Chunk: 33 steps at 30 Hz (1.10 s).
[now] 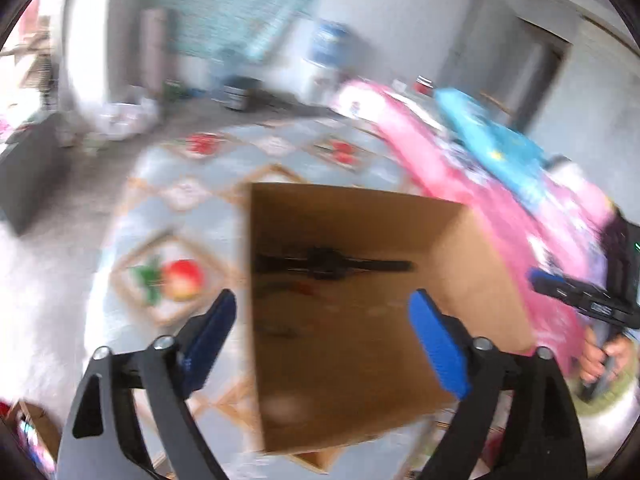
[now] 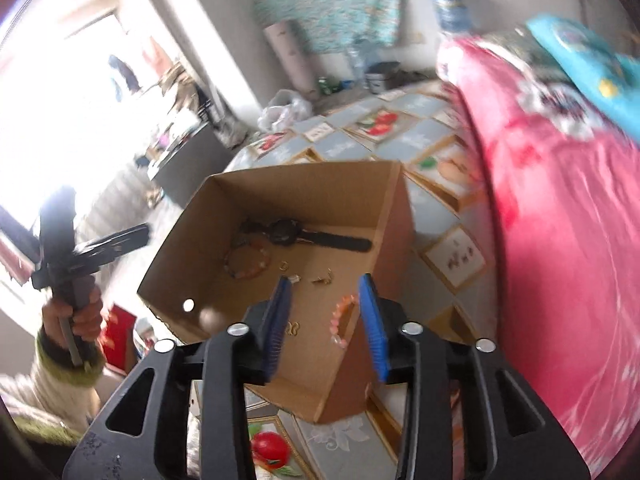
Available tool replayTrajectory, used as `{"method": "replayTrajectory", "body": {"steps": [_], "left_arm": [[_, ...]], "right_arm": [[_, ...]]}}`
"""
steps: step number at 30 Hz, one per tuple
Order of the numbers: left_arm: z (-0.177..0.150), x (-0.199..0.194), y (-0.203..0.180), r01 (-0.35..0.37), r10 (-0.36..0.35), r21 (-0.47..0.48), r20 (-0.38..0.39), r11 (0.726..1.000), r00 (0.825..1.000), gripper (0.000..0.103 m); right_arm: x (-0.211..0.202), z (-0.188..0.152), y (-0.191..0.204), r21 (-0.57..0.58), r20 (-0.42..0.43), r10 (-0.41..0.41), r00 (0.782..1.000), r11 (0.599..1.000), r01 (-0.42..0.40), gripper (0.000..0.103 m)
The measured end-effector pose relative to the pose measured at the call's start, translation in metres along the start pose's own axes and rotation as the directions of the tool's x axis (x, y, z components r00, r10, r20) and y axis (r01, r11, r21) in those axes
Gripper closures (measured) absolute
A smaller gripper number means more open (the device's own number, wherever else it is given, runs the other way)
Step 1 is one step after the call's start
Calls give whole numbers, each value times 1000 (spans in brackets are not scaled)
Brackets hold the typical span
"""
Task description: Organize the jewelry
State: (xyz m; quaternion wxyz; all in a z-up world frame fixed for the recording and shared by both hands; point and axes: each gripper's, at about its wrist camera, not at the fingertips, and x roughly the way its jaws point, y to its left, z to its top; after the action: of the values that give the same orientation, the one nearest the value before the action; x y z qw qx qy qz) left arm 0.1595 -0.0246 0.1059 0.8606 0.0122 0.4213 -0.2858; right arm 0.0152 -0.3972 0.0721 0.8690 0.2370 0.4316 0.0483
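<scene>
An open brown cardboard box (image 2: 384, 216) sits on a fruit-patterned cloth; it also shows in the left wrist view (image 1: 460, 256). Inside lie a black wristwatch (image 2: 286, 232), blurred in the left wrist view (image 1: 324, 263), an orange bead bracelet (image 2: 246, 262), a pink bead bracelet (image 2: 340, 318) and small gold earrings (image 2: 320, 278). My right gripper (image 2: 326, 328) is open and empty above the box's near end, the pink bracelet between its fingers. My left gripper (image 1: 324, 344) is open and empty over the box; it also shows in the right wrist view (image 2: 80, 248), held up left of the box.
The fruit-patterned cloth (image 1: 176, 280) covers the table. A pink blanket (image 2: 560, 240) with a blue item (image 2: 580, 64) on it lies right of the box. Bags, a bucket and a water jug (image 1: 328, 46) stand on the floor at the back.
</scene>
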Motion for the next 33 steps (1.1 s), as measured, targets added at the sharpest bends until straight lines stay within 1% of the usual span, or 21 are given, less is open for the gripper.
{"method": "replayTrajectory", "body": {"steps": [1, 2, 5, 6, 7, 8, 9, 11, 12, 14, 16, 19, 24, 26, 28, 31, 33], "left_arm": [[-5, 2, 11, -41, 40, -27, -10, 999, 999, 12], [-12, 8, 20, -62, 59, -63, -36, 996, 998, 12], [-33, 32, 38, -50, 30, -149, -133, 988, 991, 12], [-40, 38, 41, -36, 9, -171, -157, 985, 988, 12], [-44, 40, 41, -20, -10, -185, -161, 983, 987, 12], [-49, 41, 41, 15, -48, -203, -159, 979, 986, 12], [-52, 42, 38, 39, -74, -212, -158, 977, 985, 12], [-56, 48, 30, 97, -135, -226, -159, 969, 978, 12], [-59, 47, 25, 103, -141, -224, -156, 969, 978, 12], [-62, 47, 13, 61, -88, -175, -151, 983, 985, 12], [-63, 46, 7, 36, -59, -155, -146, 987, 987, 12], [-67, 36, 3, 32, -53, -155, -128, 987, 990, 12], [-77, 16, 2, 54, -68, -166, -79, 985, 995, 12], [-80, 13, 1, 74, -87, -169, -73, 983, 994, 12], [-81, 12, 2, 82, -94, -163, -69, 983, 993, 12], [-78, 13, 12, 136, -149, -209, -45, 968, 988, 12], [-76, 18, 17, 152, -168, -237, -51, 960, 984, 12]], "right_arm": [[5, -3, -3, 22, -13, -6, 1000, 1000, 6, 63], [11, -6, -6, 45, -28, -7, 1000, 999, 8, 63], [27, -16, -15, 109, -89, -8, 996, 994, 17, 63], [33, -19, -15, 125, -114, 2, 993, 992, 12, 62], [33, -21, -16, 129, -124, 18, 992, 992, -2, 62], [35, -24, -14, 129, -135, 38, 990, 991, -20, 62], [37, -27, -9, 115, -143, 38, 989, 993, -21, 62], [36, -29, 0, 64, -135, -8, 991, 998, 16, 63], [36, -29, 5, 45, -133, -29, 991, 998, 35, 63], [36, -30, 7, 37, -132, -39, 990, 998, 44, 63], [33, -29, 7, 38, -130, -38, 991, 998, 43, 65], [27, -32, 8, 34, -126, -30, 992, 999, 34, 65], [19, -35, 9, 23, -107, -21, 994, 999, 24, 65], [19, -35, 8, 23, -102, -28, 994, 999, 31, 65], [20, -33, 5, 41, -100, -15, 995, 999, 19, 65], [22, -32, 1, 75, -97, 4, 995, 997, 3, 65], [23, -31, 1, 86, -100, 8, 995, 996, 1, 65]]}}
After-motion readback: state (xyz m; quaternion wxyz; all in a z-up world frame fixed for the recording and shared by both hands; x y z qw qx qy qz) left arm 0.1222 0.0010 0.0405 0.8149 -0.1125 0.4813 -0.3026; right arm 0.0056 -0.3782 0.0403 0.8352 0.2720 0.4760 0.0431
